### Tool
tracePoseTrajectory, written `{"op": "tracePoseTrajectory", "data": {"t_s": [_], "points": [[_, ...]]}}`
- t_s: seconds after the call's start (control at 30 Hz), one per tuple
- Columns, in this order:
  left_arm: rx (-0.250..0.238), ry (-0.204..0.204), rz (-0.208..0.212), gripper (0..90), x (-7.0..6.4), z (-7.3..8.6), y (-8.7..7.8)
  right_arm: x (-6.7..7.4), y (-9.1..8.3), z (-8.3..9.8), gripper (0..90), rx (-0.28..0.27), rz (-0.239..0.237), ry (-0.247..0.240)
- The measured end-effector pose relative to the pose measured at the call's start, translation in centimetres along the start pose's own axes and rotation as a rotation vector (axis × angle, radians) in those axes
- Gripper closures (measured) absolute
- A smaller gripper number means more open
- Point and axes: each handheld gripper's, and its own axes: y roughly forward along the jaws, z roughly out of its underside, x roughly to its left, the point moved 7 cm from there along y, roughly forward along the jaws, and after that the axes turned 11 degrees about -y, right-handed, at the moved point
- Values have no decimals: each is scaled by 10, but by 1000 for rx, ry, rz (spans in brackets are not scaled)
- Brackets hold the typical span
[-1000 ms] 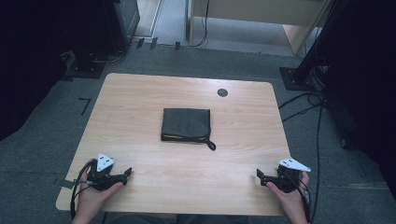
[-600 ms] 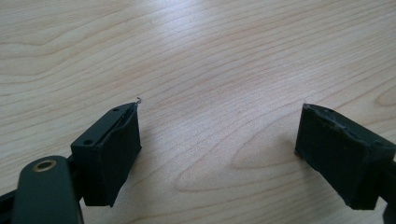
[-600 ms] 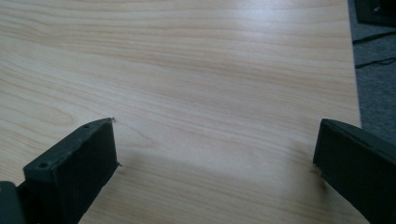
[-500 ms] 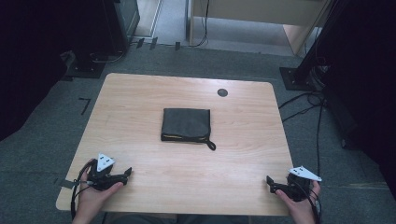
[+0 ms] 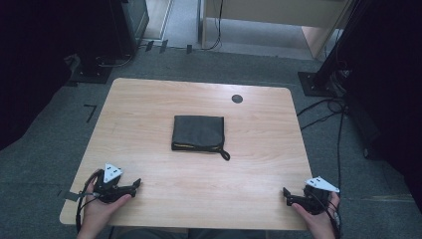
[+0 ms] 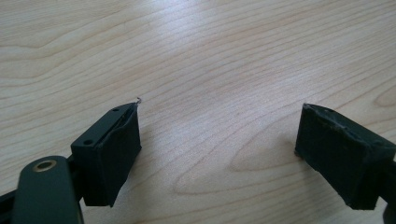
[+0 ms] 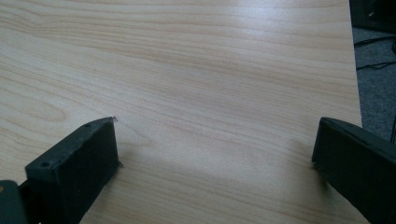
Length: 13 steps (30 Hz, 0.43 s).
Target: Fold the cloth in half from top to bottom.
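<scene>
A wooden counter (image 5: 149,114) stands on grey carpet. At its centre lies a folded dark bag (image 5: 198,132), flat, with a small loop trailing off its near right corner. A small dark disc (image 5: 237,98) sits near the far edge. At the near left corner, a hand holds the left tool (image 5: 134,185), jaws wide, gripping nothing. At the near right corner, the right tool (image 5: 287,195) is likewise wide and empty. Both are well apart from the bag.
</scene>
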Motion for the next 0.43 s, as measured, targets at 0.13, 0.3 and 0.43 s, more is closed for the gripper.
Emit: {"op": "tracePoseTrajectory", "data": {"t_s": [0.13, 0.3, 0.43], "points": [[0, 0, 0, 138, 0, 0, 0, 0, 0, 0, 0, 1, 2, 5], [0, 0, 0, 138, 0, 0, 0, 0, 0, 0, 0, 1, 2, 7], [0, 0, 0, 138, 0, 0, 0, 0, 0, 0, 0, 1, 2, 7]]}}
